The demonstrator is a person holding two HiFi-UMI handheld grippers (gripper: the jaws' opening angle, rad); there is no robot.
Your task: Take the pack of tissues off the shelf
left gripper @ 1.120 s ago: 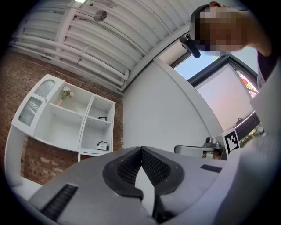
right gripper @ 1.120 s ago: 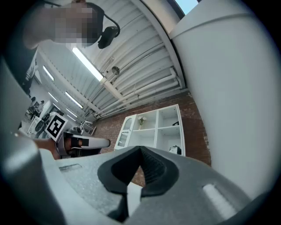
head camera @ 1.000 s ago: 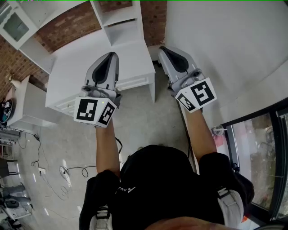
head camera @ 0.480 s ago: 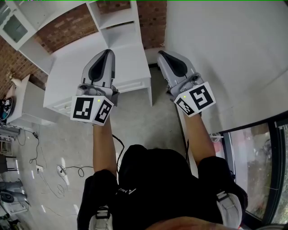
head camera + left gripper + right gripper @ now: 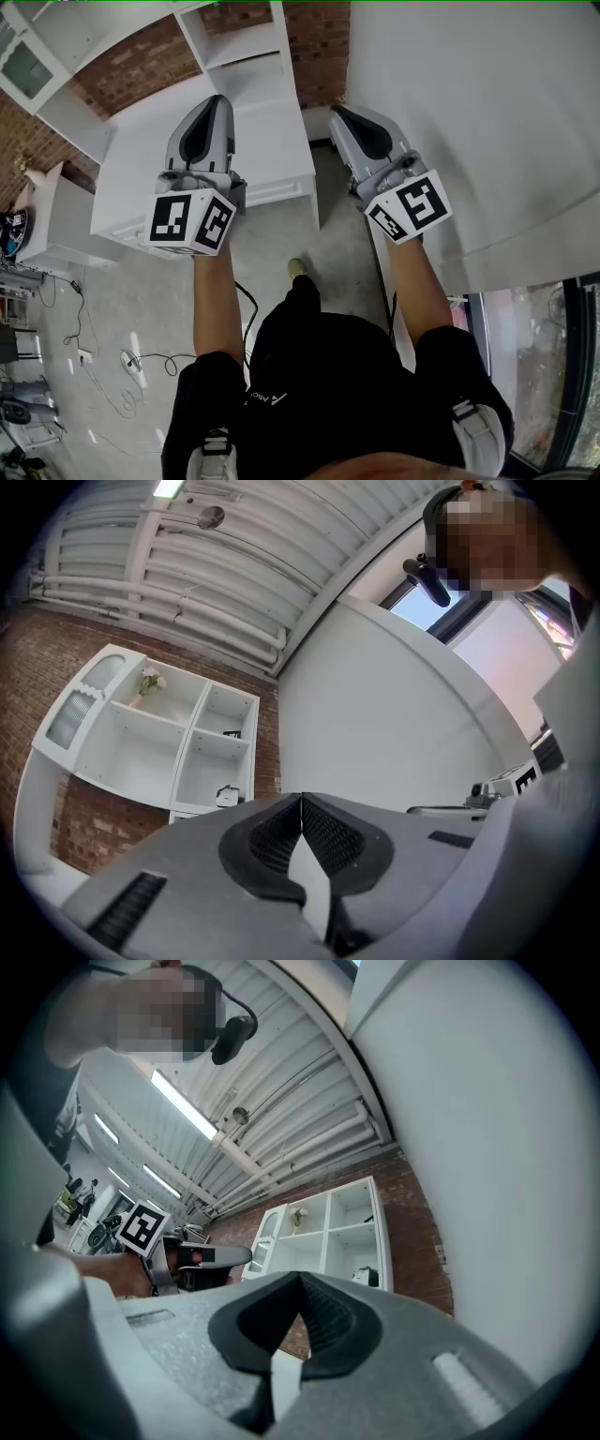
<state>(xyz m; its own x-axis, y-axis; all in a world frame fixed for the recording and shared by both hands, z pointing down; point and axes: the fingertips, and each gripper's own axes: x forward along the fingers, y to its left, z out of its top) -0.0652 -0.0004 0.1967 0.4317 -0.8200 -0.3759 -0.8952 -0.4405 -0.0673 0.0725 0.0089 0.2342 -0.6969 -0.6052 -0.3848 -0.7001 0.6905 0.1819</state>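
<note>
The left gripper (image 5: 302, 797) is fully closed, its ribbed pads pressed together with nothing between them. The right gripper (image 5: 300, 1275) is in the same condition: jaws together, empty. Both are held out ahead of the person at about the same height, side by side and apart, pointing toward the shelf (image 5: 190, 752). This is a carrying posture for an approach, and no grasp has begun. The closed jaws suit travel. They must be opened before any pick-up. Below the left gripper, the head view shows a white surface (image 5: 141, 159) that stands in front of the shelf and appears bare. The right gripper is over the floor (image 5: 281, 234), beside the surface's edge. The shelf is a white unit of open compartments against a brick wall (image 5: 37, 667), well apart from both grippers. The upper left compartment contains a small sprig of flowers (image 5: 148, 681). The upper right compartment contains a small dark item (image 5: 232, 733) that is too small to identify. The lower right compartment contains a small pale-and-dark object (image 5: 225, 795) resting on its floor. This is judged to be the pack of tissues, though its detail cannot be resolved at this range. The other compartments appear empty. The task is judged to be at its earliest step: the pack is on the shelf, untouched.
</note>
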